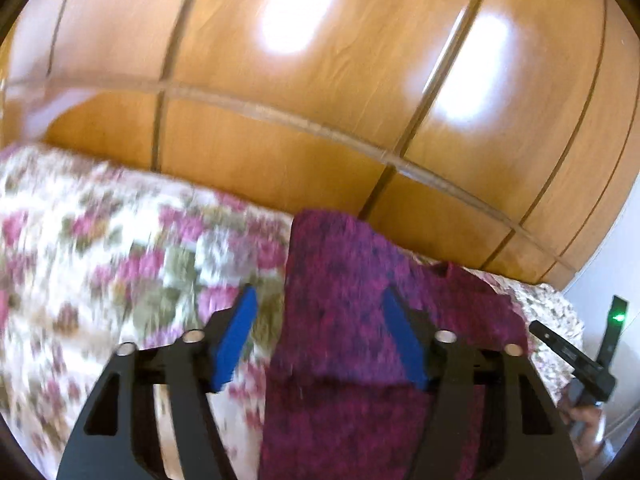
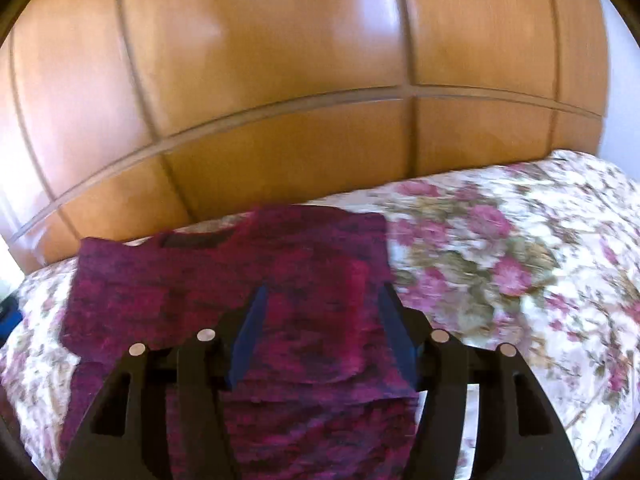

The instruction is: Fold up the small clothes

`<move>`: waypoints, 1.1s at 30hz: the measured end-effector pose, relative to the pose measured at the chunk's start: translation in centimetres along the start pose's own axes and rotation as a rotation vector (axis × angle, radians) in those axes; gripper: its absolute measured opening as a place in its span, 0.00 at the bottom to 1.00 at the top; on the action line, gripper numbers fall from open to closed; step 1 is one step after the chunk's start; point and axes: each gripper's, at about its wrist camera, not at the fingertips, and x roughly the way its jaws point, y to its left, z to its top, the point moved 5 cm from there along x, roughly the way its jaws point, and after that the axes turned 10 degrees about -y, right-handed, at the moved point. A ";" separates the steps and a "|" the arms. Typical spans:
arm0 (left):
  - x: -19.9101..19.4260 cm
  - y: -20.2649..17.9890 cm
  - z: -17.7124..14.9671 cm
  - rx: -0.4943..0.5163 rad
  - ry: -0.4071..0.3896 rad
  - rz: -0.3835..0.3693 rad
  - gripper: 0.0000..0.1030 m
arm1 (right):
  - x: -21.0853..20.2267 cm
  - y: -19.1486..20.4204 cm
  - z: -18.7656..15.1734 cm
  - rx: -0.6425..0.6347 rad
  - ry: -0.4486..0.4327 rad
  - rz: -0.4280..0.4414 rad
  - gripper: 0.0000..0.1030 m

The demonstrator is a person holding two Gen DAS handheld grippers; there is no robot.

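- Two grippers hover over a bed [image 2: 520,240].
- Left gripper [image 1: 318,304]: jaws apart, empty.
- Right gripper [image 2: 320,300]: jaws apart, empty.
- Magenta knit garment [image 2: 224,280] lies flat on floral bedspread, near wooden wardrobe [image 2: 280,80].

A bed [image 2: 520,240] carries everything, covered by a cream spread with pink flowers and green leaves. A magenta knit top [image 2: 240,280] lies flat on the spread, near the bed's far edge, in front of wooden wardrobe doors [image 2: 280,80].
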 end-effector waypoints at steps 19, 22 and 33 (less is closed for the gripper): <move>13.7 -1.8 -4.8 0.123 0.206 0.054 0.39 | 7.2 0.4 -4.1 -0.166 0.115 -0.082 0.57; 11.6 -1.5 -3.7 0.074 0.196 0.081 0.39 | 7.0 0.6 -4.1 -0.170 0.109 -0.079 0.58; 0.8 -1.9 -6.0 0.123 0.115 0.167 0.63 | 2.5 1.7 -3.1 -0.181 0.057 -0.036 0.90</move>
